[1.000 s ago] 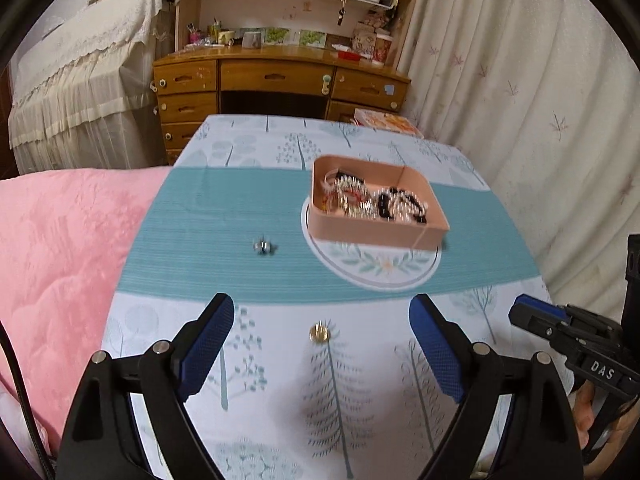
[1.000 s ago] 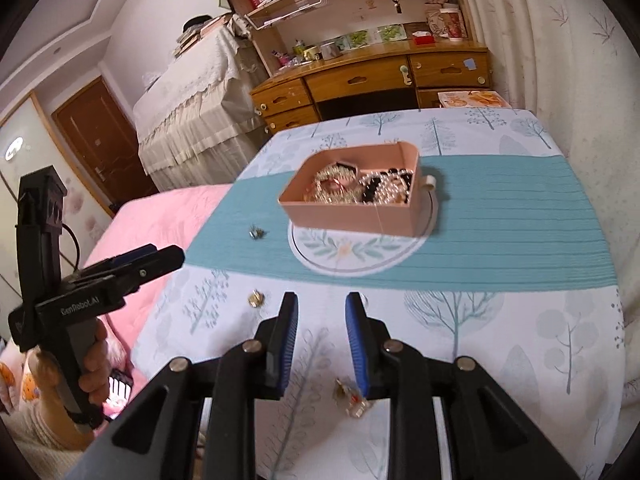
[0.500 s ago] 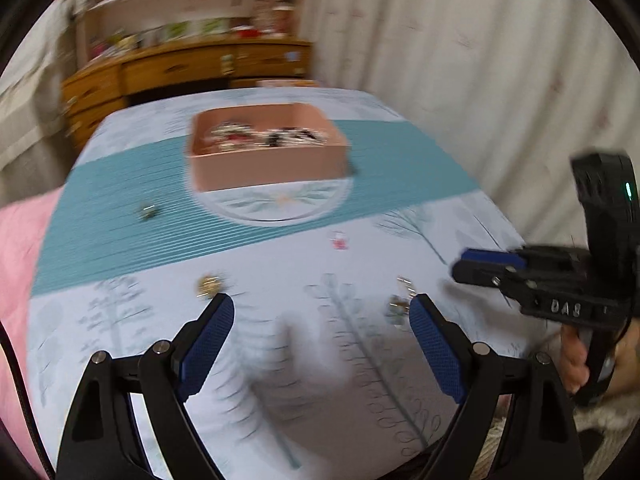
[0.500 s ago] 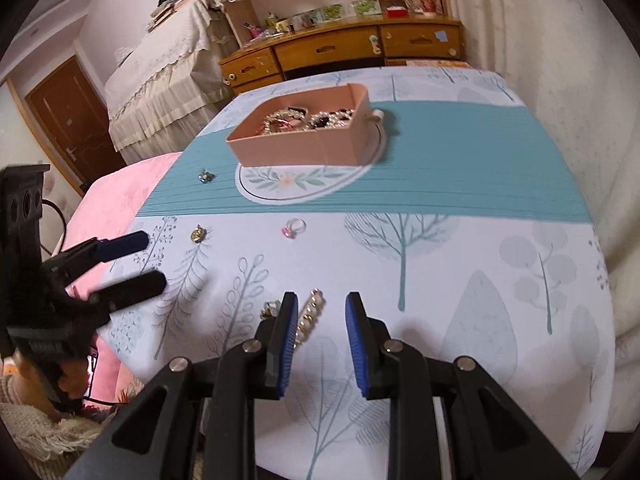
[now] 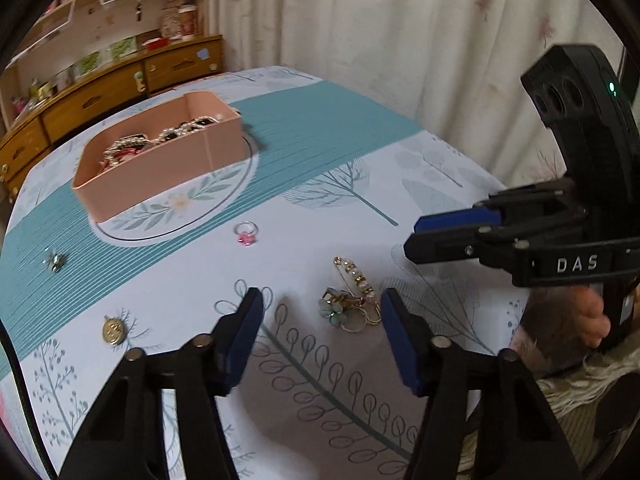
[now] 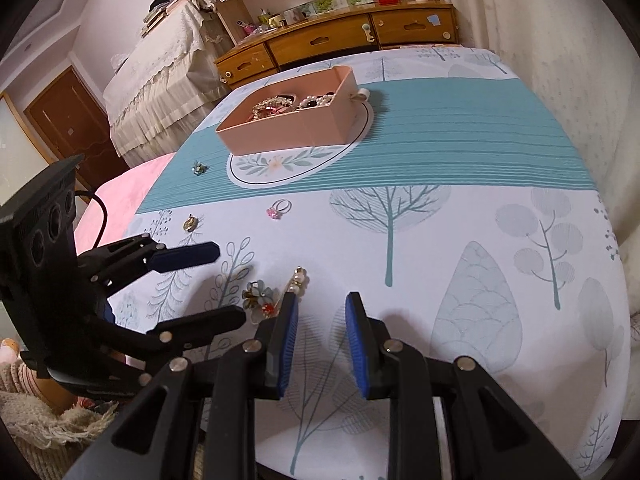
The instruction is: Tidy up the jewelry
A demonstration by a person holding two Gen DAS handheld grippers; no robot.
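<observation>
A pink jewelry box (image 5: 160,156) holding several pieces stands mid-table; it also shows in the right wrist view (image 6: 292,116). A flower brooch with a pearl pin (image 5: 352,300) lies just ahead of my open left gripper (image 5: 322,312). In the right wrist view the brooch (image 6: 264,296) lies left of my right gripper (image 6: 322,312), which is empty with its jaws a little apart. Loose on the cloth are a pink ring (image 5: 246,234) (image 6: 278,209), a gold pendant (image 5: 113,330) (image 6: 191,223) and a small dark brooch (image 5: 54,262) (image 6: 199,168).
The table (image 6: 500,240) has a tree-print cloth with a teal band. A curtain (image 5: 400,32) hangs at the right edge. A wooden desk (image 6: 340,36) stands behind. A pink blanket (image 6: 120,196) lies to the left.
Both grippers swung and moved toward the flower brooch near the table's front. The left gripper now frames the brooch; the right gripper sits lower, beside it.
</observation>
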